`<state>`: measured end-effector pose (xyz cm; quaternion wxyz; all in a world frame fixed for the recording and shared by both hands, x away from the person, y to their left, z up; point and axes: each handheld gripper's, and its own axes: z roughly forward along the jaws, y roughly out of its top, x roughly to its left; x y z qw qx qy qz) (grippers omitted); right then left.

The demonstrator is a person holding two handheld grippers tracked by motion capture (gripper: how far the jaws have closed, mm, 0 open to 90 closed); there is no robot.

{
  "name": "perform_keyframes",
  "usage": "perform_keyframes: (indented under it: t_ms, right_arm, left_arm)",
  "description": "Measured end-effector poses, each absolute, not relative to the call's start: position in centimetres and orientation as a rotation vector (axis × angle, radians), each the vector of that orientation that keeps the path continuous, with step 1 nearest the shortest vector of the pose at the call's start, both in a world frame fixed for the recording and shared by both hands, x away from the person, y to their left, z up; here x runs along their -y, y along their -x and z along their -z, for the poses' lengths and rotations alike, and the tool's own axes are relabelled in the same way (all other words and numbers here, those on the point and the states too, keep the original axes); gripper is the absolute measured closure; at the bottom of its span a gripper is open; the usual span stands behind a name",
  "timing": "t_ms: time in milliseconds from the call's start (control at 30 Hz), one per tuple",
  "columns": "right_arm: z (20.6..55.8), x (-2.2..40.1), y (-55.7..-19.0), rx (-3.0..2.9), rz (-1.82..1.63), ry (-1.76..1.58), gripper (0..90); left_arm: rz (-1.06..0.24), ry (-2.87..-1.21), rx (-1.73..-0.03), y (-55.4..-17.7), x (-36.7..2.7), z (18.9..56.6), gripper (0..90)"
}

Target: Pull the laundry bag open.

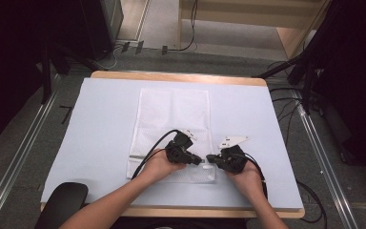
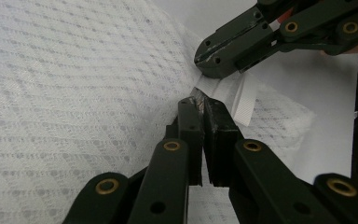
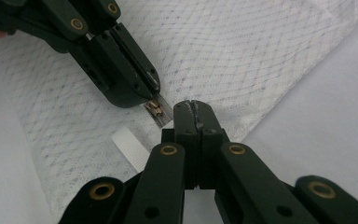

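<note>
A white mesh bag (image 1: pixel 171 114) lies flat on the pale sheet, its zipper running across its near end. Both grippers meet tip to tip at the zipper's right end. My left gripper (image 1: pixel 201 161) is shut on the small metal zipper pull (image 3: pixel 156 108); its own view shows the closed jaws (image 2: pixel 200 100) pinching it. My right gripper (image 1: pixel 209 159) faces it from the right, its jaws (image 3: pixel 196 109) shut on the bag's edge at the white zipper tape (image 2: pixel 219 86). A white ribbon tab (image 3: pixel 128 147) sticks out beside the pull.
The pale sheet (image 1: pixel 100 124) covers a wooden table (image 1: pixel 171 76). A dark round object (image 1: pixel 66 198) sits at the near left corner. Cables trail from both grippers. Dark stands and floor cables (image 1: pixel 295 100) flank the table.
</note>
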<state>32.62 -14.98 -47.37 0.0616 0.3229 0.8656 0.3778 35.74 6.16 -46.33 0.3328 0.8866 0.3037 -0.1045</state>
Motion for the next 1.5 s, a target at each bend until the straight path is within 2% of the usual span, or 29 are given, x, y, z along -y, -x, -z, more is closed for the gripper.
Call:
perform_keyframes:
  t_ms: [233,1500]
  right_arm:
    - [47.4,14.9,-32.6,-2.616,-1.13,-0.938,90.0]
    - [47.6,15.4,-33.1,-2.649,-1.178,-0.955,90.0]
  left_arm:
    - [0.327,-2.314,-0.799,-36.1,-6.5,46.3,88.1]
    - [0.332,-2.316,-0.855,-36.2,-11.0,44.6,88.1]
